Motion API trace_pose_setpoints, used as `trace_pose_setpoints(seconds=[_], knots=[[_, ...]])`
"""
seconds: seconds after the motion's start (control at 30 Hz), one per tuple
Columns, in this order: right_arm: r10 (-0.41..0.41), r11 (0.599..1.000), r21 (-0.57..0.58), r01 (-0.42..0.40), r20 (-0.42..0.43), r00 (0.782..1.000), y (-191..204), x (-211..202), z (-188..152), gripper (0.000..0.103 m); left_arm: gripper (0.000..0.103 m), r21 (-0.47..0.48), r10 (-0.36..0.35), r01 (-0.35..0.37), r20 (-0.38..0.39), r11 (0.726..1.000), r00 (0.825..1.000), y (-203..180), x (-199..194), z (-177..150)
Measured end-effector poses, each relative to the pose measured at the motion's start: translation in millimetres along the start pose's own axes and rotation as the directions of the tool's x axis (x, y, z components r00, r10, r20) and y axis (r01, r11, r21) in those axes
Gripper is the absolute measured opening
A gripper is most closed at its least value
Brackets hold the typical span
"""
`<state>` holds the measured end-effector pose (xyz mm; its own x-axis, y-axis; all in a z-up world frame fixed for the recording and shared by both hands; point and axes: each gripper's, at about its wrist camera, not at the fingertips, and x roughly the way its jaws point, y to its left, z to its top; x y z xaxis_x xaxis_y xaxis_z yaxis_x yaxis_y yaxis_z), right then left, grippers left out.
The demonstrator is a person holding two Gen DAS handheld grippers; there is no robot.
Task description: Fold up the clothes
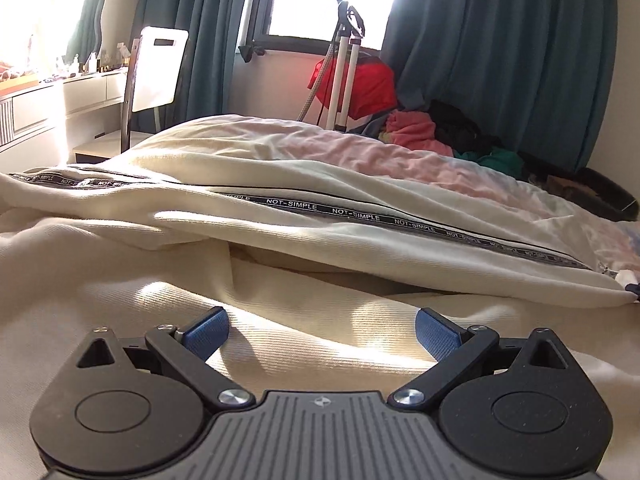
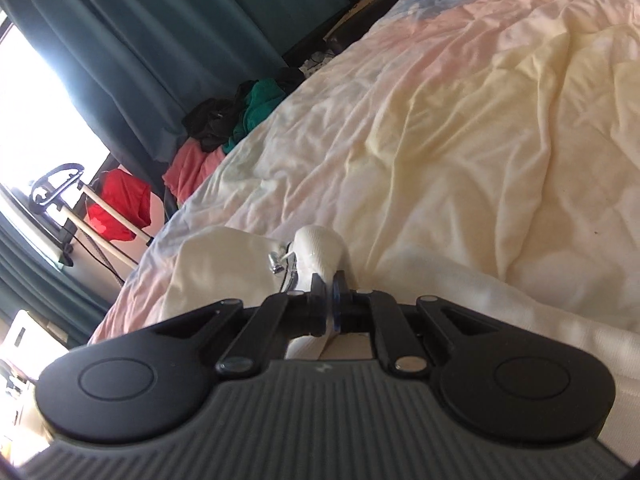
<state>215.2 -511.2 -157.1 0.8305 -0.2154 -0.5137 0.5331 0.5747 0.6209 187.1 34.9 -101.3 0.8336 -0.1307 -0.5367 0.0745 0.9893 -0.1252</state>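
The cream jacket (image 1: 304,184), with its taped zip edge reading "NOT-SIMPLE", lies bunched across the bed (image 1: 400,152), one panel lapped loosely over another.

On the left, the left claw (image 1: 320,334) is spread wide just above a sunlit fold of the cloth, gripping nothing. If it closes where it hangs, it may catch only the top ridge, or gather two layers at once, and the fold would come out crooked. The fabric looks soft and thick, so a shallow bite would likely slip.

On the right, the right claw (image 2: 329,300) is pressed together on a small corner of the jacket (image 2: 316,248) beside the metal zip pull (image 2: 276,262). That pinch looks narrow. A quick sweep could drag the corner free, or the dangling pull could snag on the rumpled pastel sheet (image 2: 460,120). With only one end held, the hanging cloth may also twist and haul the whole garment towards the edge of the bed, near the pile of clothes (image 2: 224,120) beyond it.
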Motion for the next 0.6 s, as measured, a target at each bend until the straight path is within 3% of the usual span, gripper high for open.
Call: trace_pose_setpoints(seconds=[0.1, 0.33, 0.37, 0.43, 0.47, 0.5, 0.6], knots=[[-0.010, 1.000, 0.012, 0.011, -0.026, 1.000, -2.8, -4.7, -1.2, 0.007, 0.101, 0.019, -0.006, 0.006, 0.004, 1.000, 1.000, -3.8, -2.3, -1.0], [-0.088, 0.988, -0.135, 0.078, -0.067, 0.994, 28.3, -34.4, -7.2, 0.012, 0.101, 0.100, -0.045, 0.043, 0.015, 0.994, 0.999, -15.6, -7.4, -6.5], [-0.093, 0.985, -0.150, 0.082, -0.069, 0.993, 35.9, -43.7, -10.3, 0.018, 0.101, 0.109, -0.051, 0.049, 0.015, 0.993, 0.999, -16.9, -8.0, -7.2], [-0.067, 0.981, -0.187, 0.052, -0.074, 0.995, 53.1, -67.5, -20.5, 0.048, 0.101, 0.124, -0.066, 0.063, 0.017, 0.990, 0.998, -19.0, -9.8, -8.5], [-0.057, 0.978, -0.203, 0.041, -0.070, 0.996, 61.6, -80.4, -26.0, 0.072, 0.101, 0.127, -0.076, 0.074, 0.018, 0.989, 0.997, -19.2, -11.4, -8.7], [-0.053, 0.976, -0.212, 0.041, -0.051, 0.997, 69.3, -95.1, -32.3, 0.082, 0.101, 0.130, -0.086, 0.083, 0.020, 0.988, 0.996, -19.6, -13.3, -8.6], [-0.045, 0.971, -0.234, 0.044, 0.003, 0.999, 87.1, -137.9, -49.4, 0.080, 0.101, 0.164, -0.118, 0.110, 0.037, 0.980, 0.992, -23.4, -22.1, -8.6]])
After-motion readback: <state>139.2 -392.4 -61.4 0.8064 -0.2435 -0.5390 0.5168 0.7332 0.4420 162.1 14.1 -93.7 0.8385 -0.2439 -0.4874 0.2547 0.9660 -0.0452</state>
